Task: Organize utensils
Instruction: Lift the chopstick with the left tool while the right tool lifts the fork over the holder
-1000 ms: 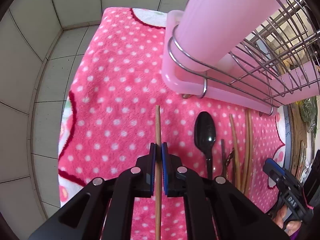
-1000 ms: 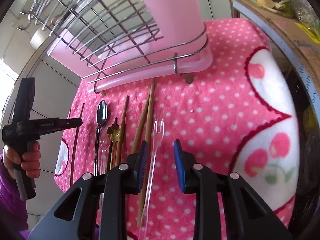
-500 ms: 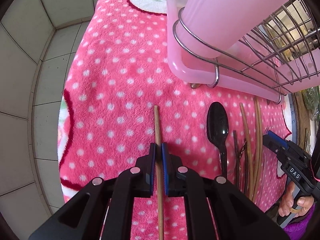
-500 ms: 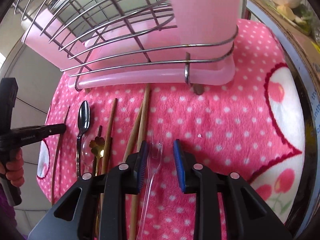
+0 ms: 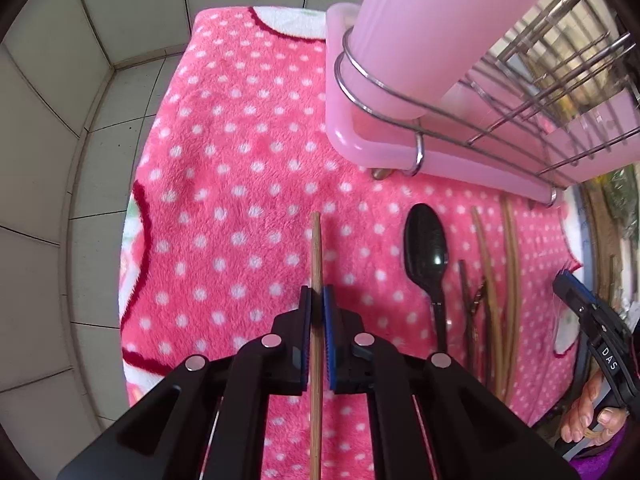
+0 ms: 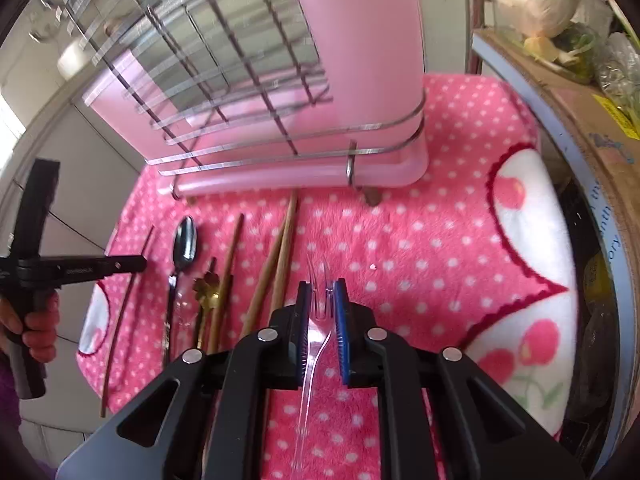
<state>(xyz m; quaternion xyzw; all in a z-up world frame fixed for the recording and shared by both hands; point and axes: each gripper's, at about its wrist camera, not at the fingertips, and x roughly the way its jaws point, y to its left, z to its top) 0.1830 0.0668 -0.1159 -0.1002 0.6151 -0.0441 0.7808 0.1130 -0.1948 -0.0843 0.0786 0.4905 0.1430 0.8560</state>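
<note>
My left gripper (image 5: pixel 316 304) is shut on a brown wooden chopstick (image 5: pixel 315 248), held lengthwise over the pink dotted towel (image 5: pixel 248 140). My right gripper (image 6: pixel 320 292) has a clear plastic fork (image 6: pixel 316 344) between its pads; the jaws are closing and the pads press its head. Left of the fork lie a pair of wooden chopsticks (image 6: pixel 280 248), a single chopstick (image 6: pixel 230 256), a gold flower-handled spoon (image 6: pixel 206 292) and a dark spoon (image 6: pixel 185 244). The left gripper (image 6: pixel 140 264) shows at the left of the right wrist view.
A wire rack on a pink drip tray (image 6: pixel 280 172) with a pink utensil cup (image 5: pixel 420 40) stands at the far end of the towel. A cardboard box (image 6: pixel 560 92) with garlic borders the right side. Tiled counter and wall (image 5: pixel 60 120) lie to the left.
The right jaws have closed from wide apart onto the clear fork, and the rack now looms larger in that view. The left gripper keeps its grip on the chopstick and has hardly moved.
</note>
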